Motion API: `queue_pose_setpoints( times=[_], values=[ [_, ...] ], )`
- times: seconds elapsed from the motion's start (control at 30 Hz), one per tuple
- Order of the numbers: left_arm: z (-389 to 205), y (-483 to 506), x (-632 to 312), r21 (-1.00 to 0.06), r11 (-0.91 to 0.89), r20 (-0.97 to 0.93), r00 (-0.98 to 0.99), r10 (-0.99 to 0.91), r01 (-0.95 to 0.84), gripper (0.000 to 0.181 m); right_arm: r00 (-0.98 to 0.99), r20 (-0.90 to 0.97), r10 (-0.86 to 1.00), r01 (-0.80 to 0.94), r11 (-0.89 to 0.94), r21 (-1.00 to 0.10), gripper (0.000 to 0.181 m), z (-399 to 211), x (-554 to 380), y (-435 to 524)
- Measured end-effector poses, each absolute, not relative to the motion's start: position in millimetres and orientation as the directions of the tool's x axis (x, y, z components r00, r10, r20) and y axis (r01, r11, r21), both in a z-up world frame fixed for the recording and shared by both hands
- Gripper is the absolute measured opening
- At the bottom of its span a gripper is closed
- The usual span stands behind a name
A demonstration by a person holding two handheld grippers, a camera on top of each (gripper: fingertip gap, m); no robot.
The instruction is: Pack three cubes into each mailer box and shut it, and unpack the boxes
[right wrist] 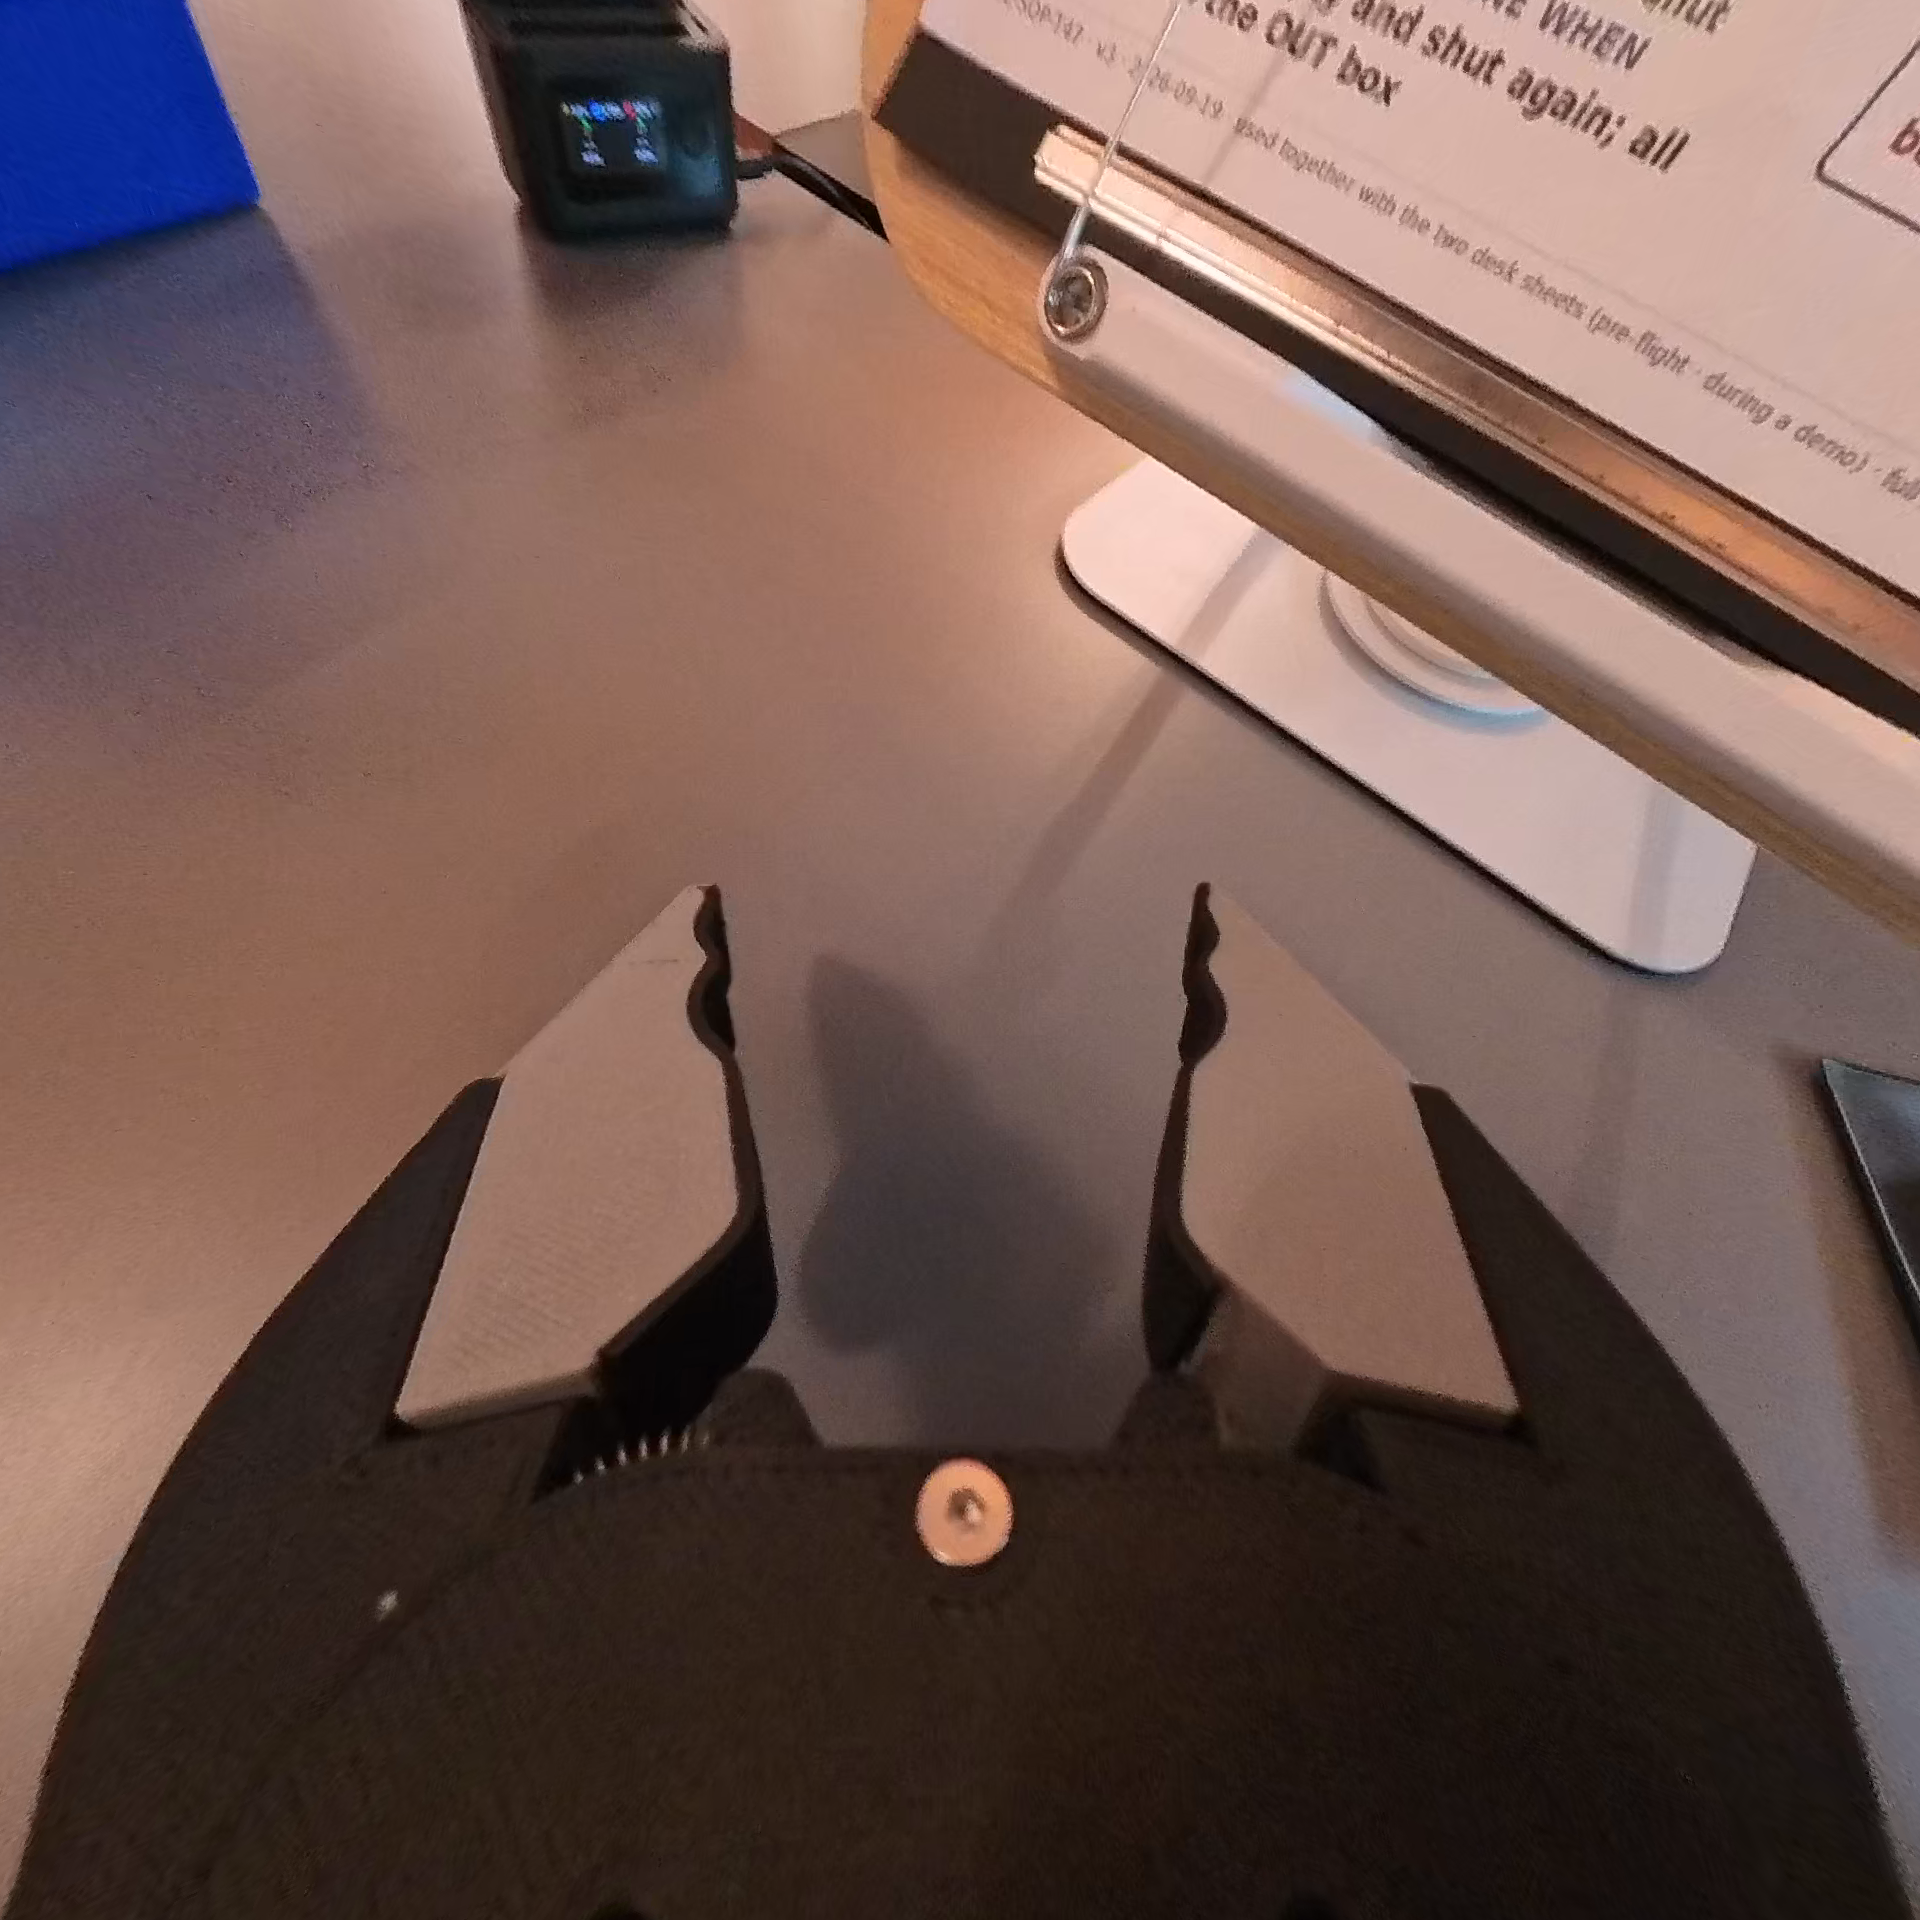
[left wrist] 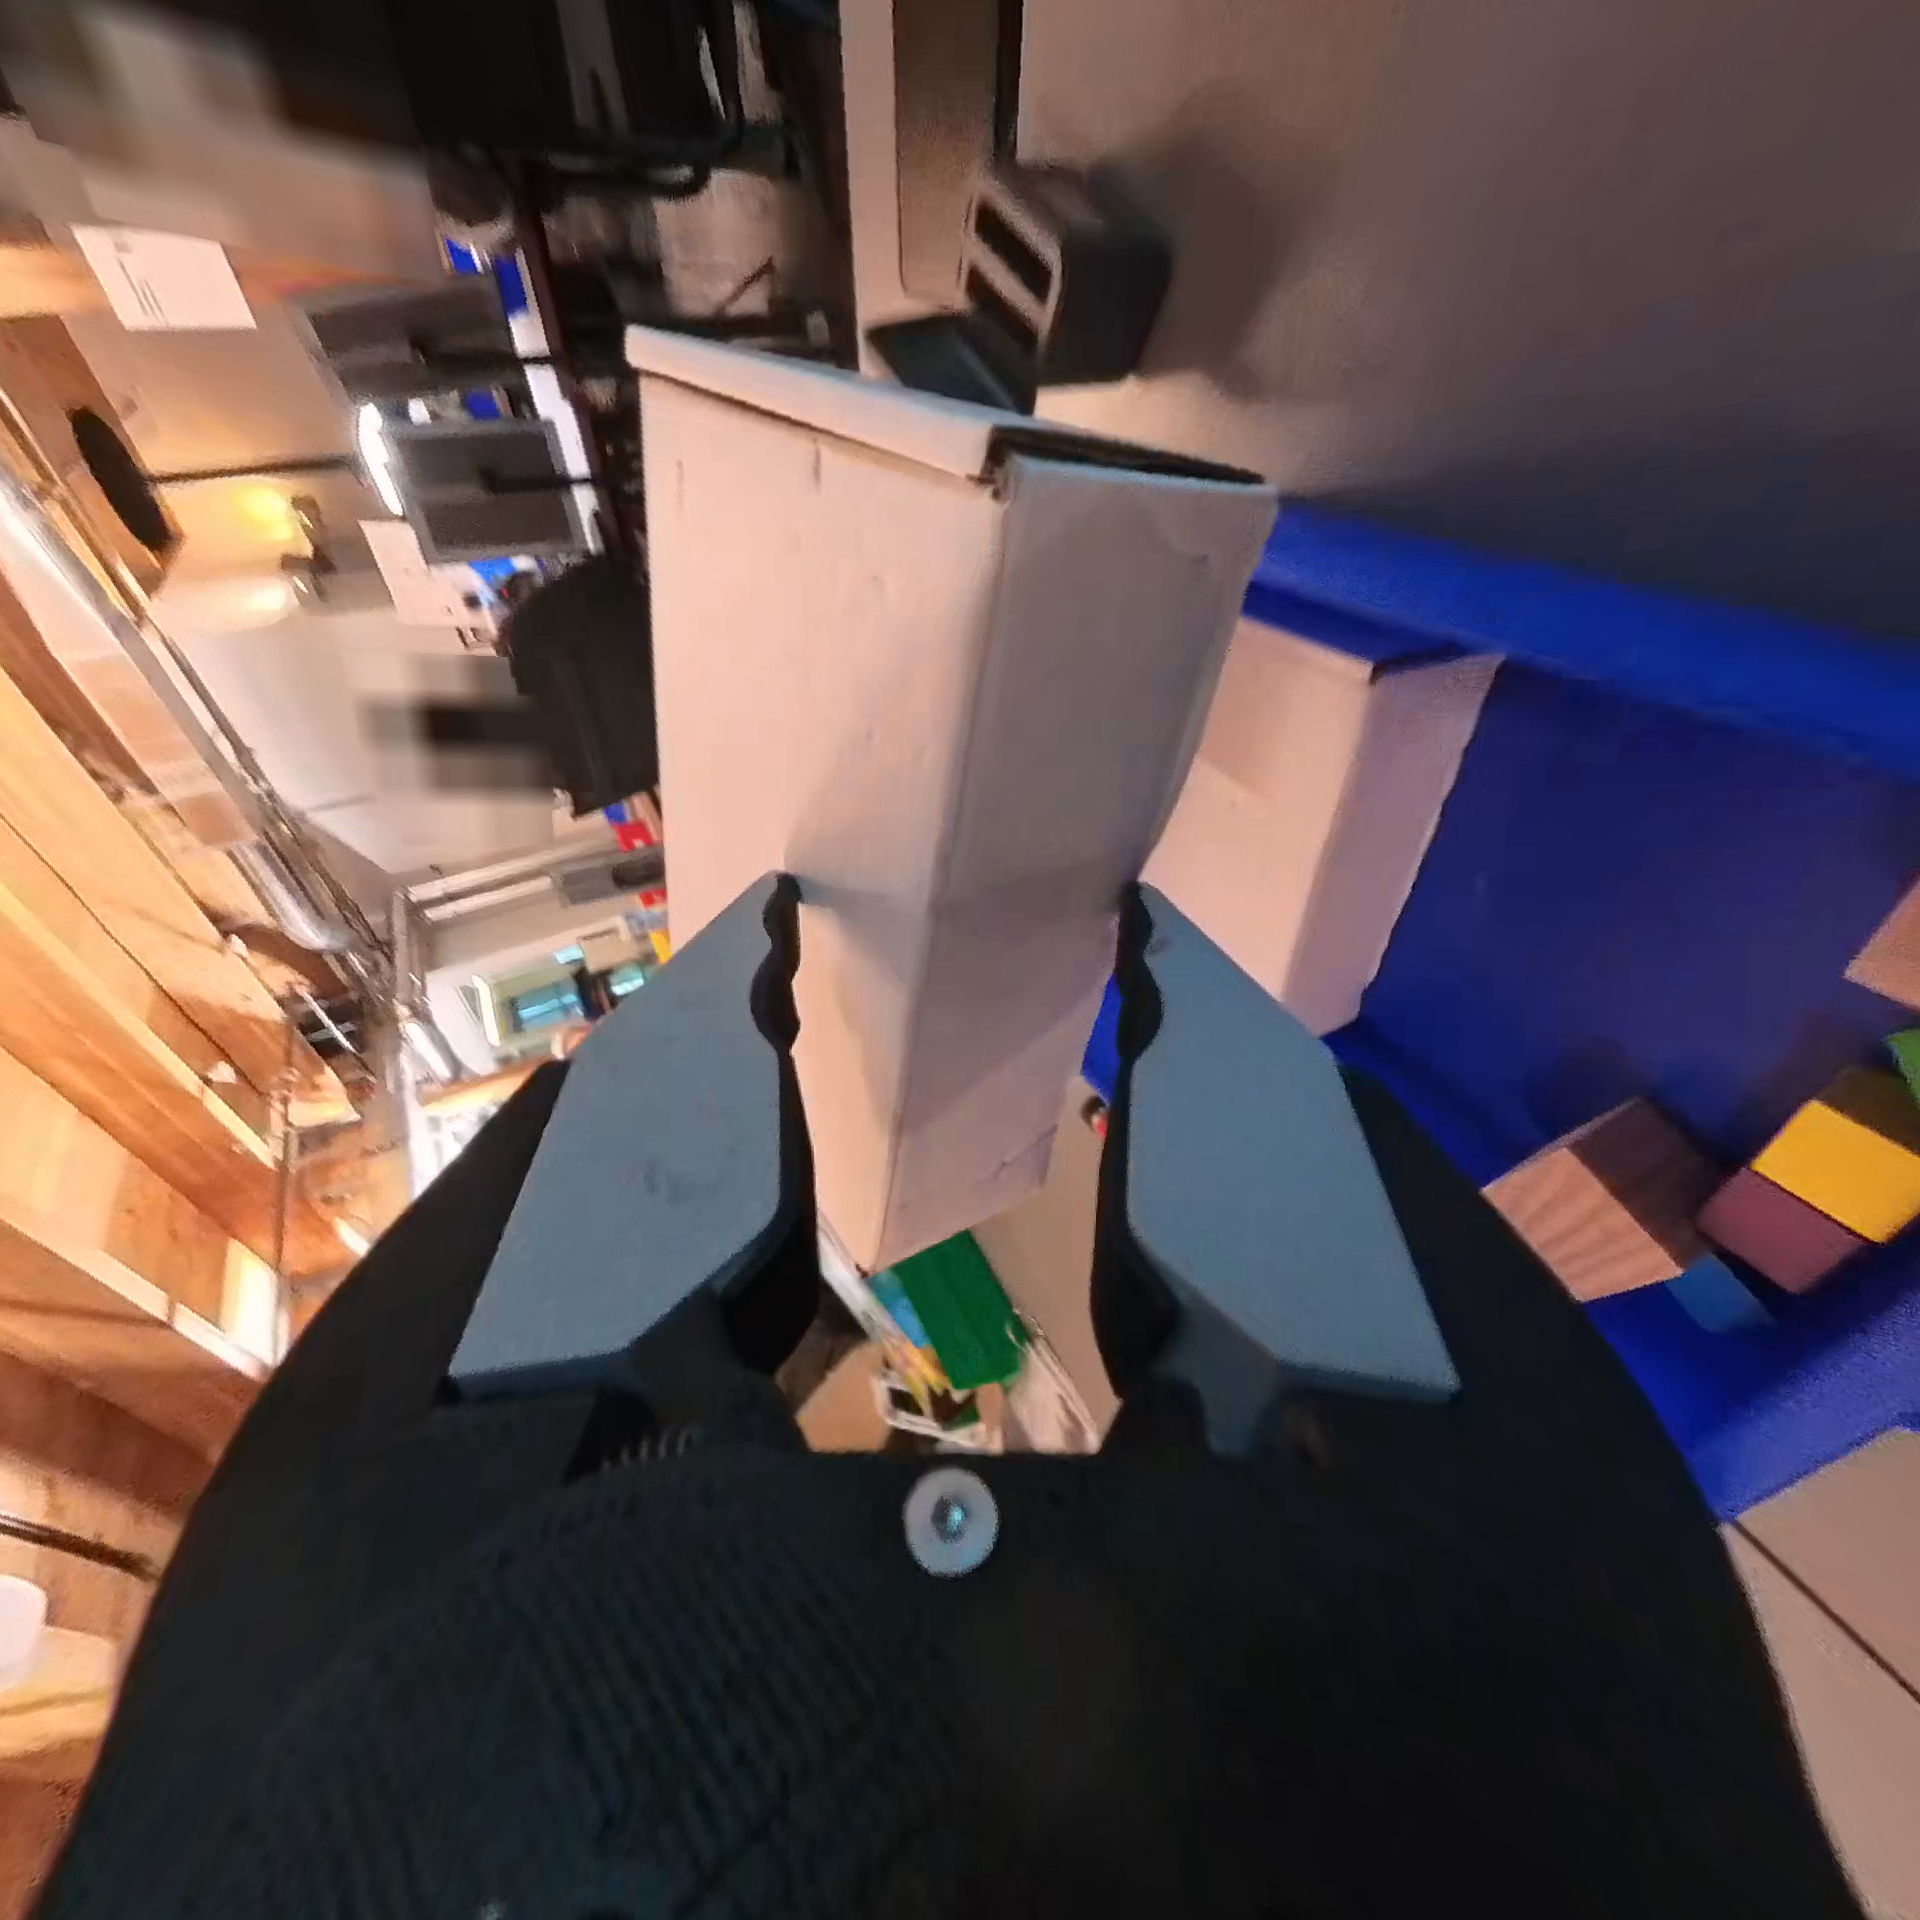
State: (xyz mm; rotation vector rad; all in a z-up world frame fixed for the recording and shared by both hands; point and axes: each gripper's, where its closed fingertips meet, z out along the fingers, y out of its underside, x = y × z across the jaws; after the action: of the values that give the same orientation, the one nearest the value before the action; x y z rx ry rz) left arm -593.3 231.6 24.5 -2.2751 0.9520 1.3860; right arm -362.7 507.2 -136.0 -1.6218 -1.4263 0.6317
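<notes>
My left gripper [left wrist: 961,899] is shut on a white mailer box [left wrist: 883,644], one finger on each side, and holds it up in the air with the view tilted sideways. The box looks closed, with a dark slit at its far end. A second white mailer box [left wrist: 1320,831] lies on the blue mat [left wrist: 1610,831] behind it. Cubes lie on the mat at the right: a wooden one [left wrist: 1590,1205], a yellow one [left wrist: 1839,1169], a mauve one [left wrist: 1777,1231] and a small blue one [left wrist: 1714,1294]. My right gripper [right wrist: 956,904] is open and empty just above the grey table [right wrist: 520,623].
A board with a printed sheet [right wrist: 1455,260] on a white stand base [right wrist: 1403,748] rises at the right gripper's far right. A small black device with a lit screen [right wrist: 623,125] sits at the back. A corner of the blue mat [right wrist: 104,114] shows at upper left. Shelves and room clutter blur behind the held box. Tip to tip, the grippers are about 40 cm apart.
</notes>
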Motion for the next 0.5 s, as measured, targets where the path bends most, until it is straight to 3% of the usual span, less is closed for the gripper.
queue_pose_setpoints(
  times=[0.23,0.33,0.47,0.5],
  values=[
    [11.2,278.8,-481.5,0.116,-0.552,-0.783,0.266,-0.562,-0.826,0.061,0.052,0.143,0.988,0.353,0.115,-0.928,0.081,-96.9,-362.9,481.7],
    [-38.7,278.2,-420.9,0.018,-0.508,-0.534,0.422,-0.733,-0.861,0.061,0.048,0.120,0.992,0.311,0.099,-0.945,0.074,-87.8,-360.3,481.1],
    [-88.5,255.6,-362.7,-0.018,-0.485,-0.102,0.484,-0.869,-0.874,0.059,0.082,0.110,0.991,0.329,0.077,-0.941,0.074,-91.4,-357.5,492.3],
    [-91.0,254.1,-352.9,-0.036,-0.486,-0.021,0.487,-0.873,-0.873,0.039,0.085,0.109,0.990,0.333,0.075,-0.940,0.074,-92.5,-357.2,494.0]
  ],
)
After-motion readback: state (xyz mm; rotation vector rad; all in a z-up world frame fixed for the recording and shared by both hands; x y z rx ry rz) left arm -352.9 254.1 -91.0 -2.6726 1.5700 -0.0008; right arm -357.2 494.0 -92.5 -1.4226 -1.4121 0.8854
